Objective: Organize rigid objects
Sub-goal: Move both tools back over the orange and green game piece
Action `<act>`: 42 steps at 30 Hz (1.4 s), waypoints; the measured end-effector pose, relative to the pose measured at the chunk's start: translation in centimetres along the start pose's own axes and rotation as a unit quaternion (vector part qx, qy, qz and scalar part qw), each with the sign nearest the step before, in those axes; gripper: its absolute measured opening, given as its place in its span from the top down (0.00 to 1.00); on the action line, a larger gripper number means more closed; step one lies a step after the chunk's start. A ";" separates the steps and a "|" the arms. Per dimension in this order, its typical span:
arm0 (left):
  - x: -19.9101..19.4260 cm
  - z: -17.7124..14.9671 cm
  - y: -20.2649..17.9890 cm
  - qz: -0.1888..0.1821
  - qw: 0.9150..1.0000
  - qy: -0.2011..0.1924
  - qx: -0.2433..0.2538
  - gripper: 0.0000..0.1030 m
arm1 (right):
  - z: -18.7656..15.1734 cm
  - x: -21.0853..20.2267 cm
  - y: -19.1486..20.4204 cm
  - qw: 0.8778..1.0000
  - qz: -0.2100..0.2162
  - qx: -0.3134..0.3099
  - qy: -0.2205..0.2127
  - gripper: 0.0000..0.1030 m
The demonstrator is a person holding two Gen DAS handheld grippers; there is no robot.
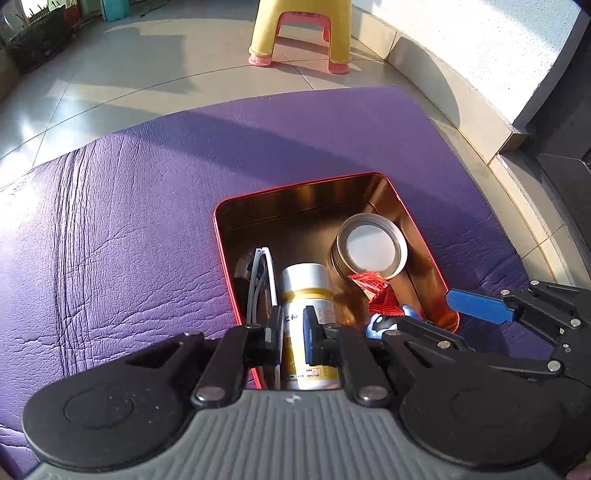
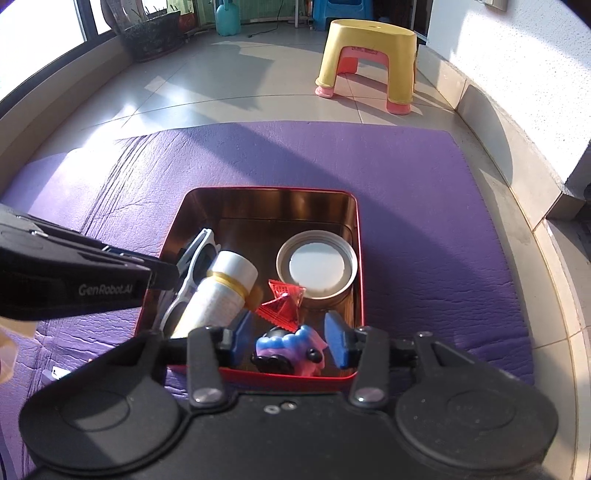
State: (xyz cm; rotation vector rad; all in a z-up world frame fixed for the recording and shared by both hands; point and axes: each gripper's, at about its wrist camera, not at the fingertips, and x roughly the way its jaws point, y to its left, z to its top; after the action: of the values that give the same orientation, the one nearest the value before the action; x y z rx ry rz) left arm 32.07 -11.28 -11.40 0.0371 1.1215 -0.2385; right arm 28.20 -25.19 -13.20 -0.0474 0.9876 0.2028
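Note:
A red tin box [image 1: 225,258] [image 2: 360,266] lies open on a purple mat. In it are a white bottle with a yellow band [image 1: 308,291] [image 2: 221,291], white sunglasses [image 1: 260,280] [image 2: 192,266], a round tin with a white lid [image 1: 371,247] [image 2: 317,267], a red packet [image 1: 380,295] [image 2: 282,302] and a blue-and-pink toy [image 1: 378,325] [image 2: 291,349]. My left gripper [image 1: 290,328] hovers over the bottle, jaws narrowly apart, holding nothing. My right gripper [image 2: 288,332] is open above the toy, its pads either side of it without touching.
The purple leather mat [image 1: 129,229] [image 2: 424,206] covers the tiled floor. A yellow and pink stool [image 1: 299,33] [image 2: 369,59] stands beyond it. A wall and ledge [image 2: 517,110] run along the right; plant pots [image 2: 151,33] stand at the far left.

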 end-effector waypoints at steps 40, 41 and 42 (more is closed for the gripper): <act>-15.4 -17.2 8.7 0.010 0.994 -0.043 -0.100 0.23 | -10.0 -10.8 13.6 0.994 0.086 -0.068 0.014 0.10; -15.0 -17.5 9.0 0.010 0.993 -0.035 -0.110 0.23 | -10.2 -10.6 14.1 0.993 0.089 -0.075 0.017 0.10; -14.7 -17.8 9.2 0.010 0.993 -0.029 -0.117 0.23 | -10.5 -10.4 14.8 0.992 0.090 -0.085 0.020 0.10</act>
State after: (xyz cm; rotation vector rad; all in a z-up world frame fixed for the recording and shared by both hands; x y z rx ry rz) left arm 12.18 2.88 -6.83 -0.1665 1.0840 -0.0891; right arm 11.16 -13.64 -9.58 -0.1176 1.0137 0.4534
